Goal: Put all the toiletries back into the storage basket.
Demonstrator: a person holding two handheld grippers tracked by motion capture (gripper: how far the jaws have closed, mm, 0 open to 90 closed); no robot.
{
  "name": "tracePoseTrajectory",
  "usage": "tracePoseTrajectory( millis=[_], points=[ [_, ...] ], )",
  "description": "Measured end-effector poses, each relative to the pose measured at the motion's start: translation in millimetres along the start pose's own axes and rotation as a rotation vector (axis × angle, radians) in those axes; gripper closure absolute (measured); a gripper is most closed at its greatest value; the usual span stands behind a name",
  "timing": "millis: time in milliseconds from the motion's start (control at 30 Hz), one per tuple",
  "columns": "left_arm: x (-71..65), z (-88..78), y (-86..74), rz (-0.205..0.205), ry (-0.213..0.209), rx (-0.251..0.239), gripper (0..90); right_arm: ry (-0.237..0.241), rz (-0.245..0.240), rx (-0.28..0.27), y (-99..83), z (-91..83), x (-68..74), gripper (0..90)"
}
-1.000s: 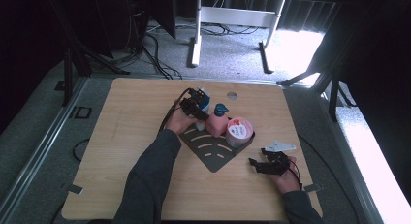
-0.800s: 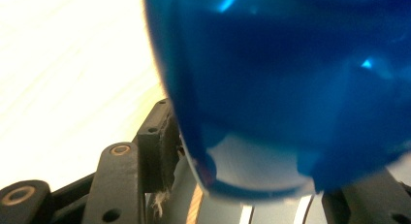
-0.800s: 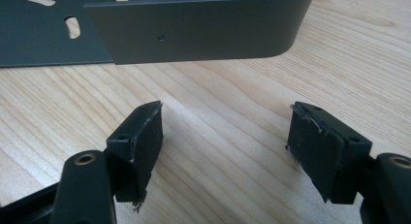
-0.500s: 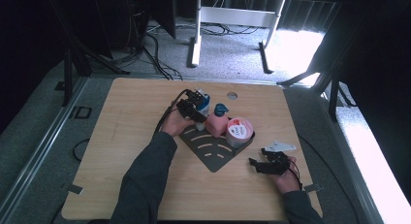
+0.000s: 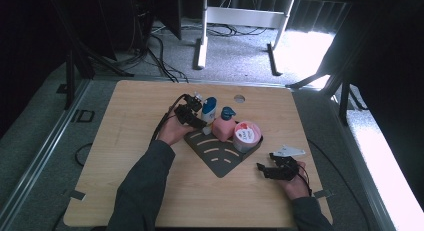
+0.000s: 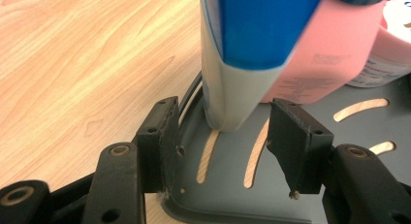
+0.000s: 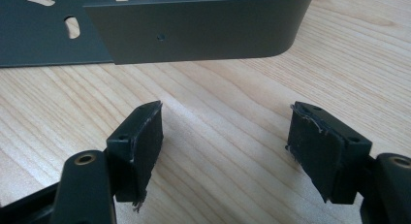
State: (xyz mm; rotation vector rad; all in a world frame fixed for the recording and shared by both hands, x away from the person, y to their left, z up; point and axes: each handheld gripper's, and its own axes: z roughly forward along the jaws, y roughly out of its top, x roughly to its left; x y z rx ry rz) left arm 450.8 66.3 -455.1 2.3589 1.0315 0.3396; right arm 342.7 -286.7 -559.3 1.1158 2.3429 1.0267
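We see the left gripper (image 5: 197, 122) drawn back left off the white-and-blue bottle (image 5: 209, 109), jaws apart, holding nothing, bottle upright at the dark tray's (image 5: 220, 158) far-left edge beside the pink bottle (image 5: 224, 127), right gripper (image 5: 265, 170) wide open, empty, near-right of the tray.

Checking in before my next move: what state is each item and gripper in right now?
Blue-and-white bottle: upright on tray, not gripped.
Pink bottle: upright on tray.
Pink-lidded tub: upright, lid on.
Grey tray: flat on table.
Left gripper: open, beside the blue-and-white bottle.
Right gripper: open, empty.
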Motion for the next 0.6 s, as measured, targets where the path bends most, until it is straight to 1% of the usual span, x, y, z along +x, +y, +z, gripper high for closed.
tracePoseTrajectory(
  millis=[100,167,300,367,467,533,567,600],
  points=[
    [-3.0,-7.2,-3.2,0.002,0.006,-0.029,45.1,0.000,0.000,0.000,0.0,0.0,0.0,28.1],
    [-4.8,-11.8,-6.3,-0.005,-0.001,-0.054,45.3,0.000,0.000,0.000,0.0,0.0,0.0,28.1],
    [-9.1,-18.0,-10.6,0.008,0.006,-0.069,44.6,-0.001,0.000,0.000,-0.1,-0.1,0.1,28.1],
    [-10.9,-21.5,-13.5,0.010,0.004,-0.090,44.4,-0.001,0.000,0.000,-0.1,-0.1,0.1,28.1],
    [-11.3,-24.0,-20.5,-0.001,0.005,-0.102,44.4,-0.001,0.000,0.000,-0.1,-0.1,0.0,28.1],
    [-12.0,-25.1,-27.8,-0.008,0.023,-0.109,44.4,-0.001,0.000,0.000,-0.1,-0.1,0.0,28.1],
    [-13.3,-26.3,-32.2,-0.017,0.049,-0.117,44.3,0.000,0.000,0.000,-0.1,-0.1,-0.1,28.1],
    [-13.3,-26.3,-32.2,-0.017,0.049,-0.117,44.4,0.000,0.000,0.001,-0.1,-0.2,-0.2,28.1]
  ],
)
